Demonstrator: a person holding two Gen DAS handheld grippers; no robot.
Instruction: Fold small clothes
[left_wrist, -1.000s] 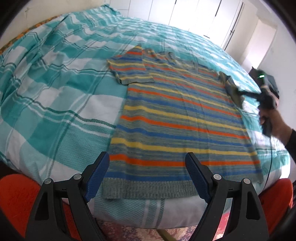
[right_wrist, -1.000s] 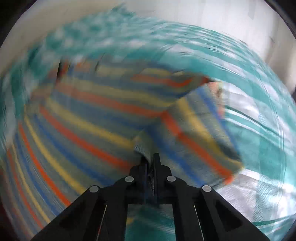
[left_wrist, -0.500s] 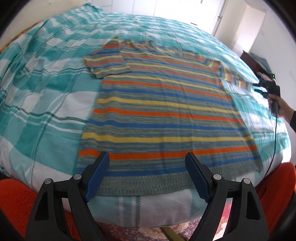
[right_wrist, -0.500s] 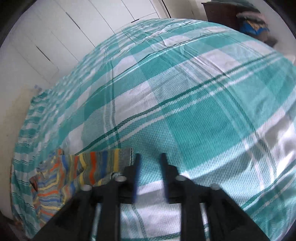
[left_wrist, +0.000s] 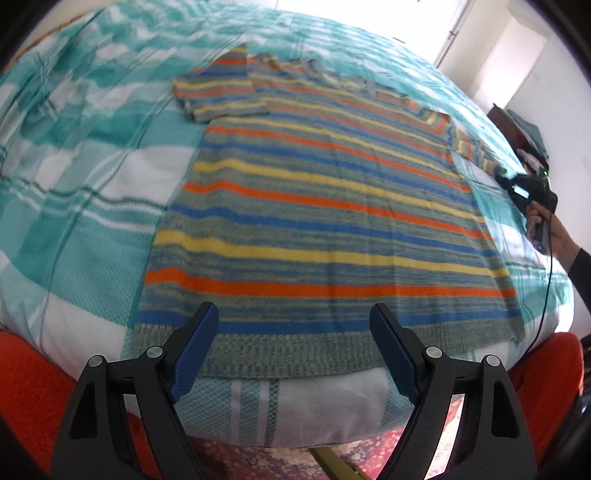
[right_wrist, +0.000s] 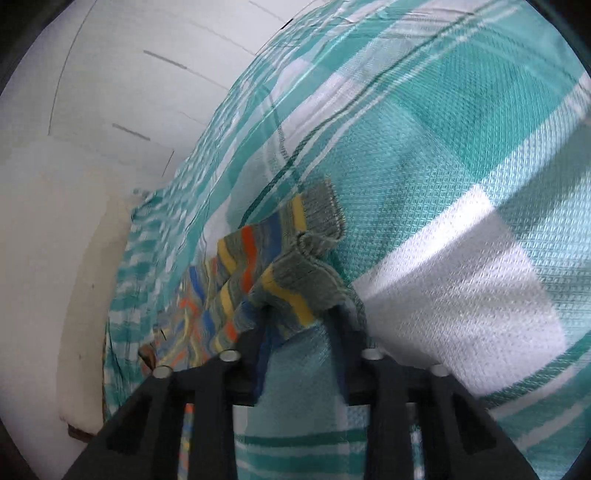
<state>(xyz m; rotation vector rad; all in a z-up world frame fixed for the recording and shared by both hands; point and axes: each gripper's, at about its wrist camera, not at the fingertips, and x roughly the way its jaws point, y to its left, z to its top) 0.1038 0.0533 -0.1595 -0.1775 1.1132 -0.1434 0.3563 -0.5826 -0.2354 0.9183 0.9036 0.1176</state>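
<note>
A striped sweater is seen spread flat across a teal-and-white checked bedspread, its ribbed hem lying at the near edge of the bed. The left gripper is held just above that hem with its blue-padded jaws set wide apart and nothing between them, much as it was half a second earlier, though the sweater is now seen shifted toward the right of that view. At the far right of the left wrist view, the right gripper is held in a hand at the tip of the right sleeve. In the right wrist view, the sleeve's grey cuff is bunched and draped over the fingertips of the right gripper, whose jaws are parted; whether the cloth is actually pinched cannot be told. Half a second earlier the sleeve was lying flat to the left of those fingers; a second earlier it was clamped between closed jaws.
</note>
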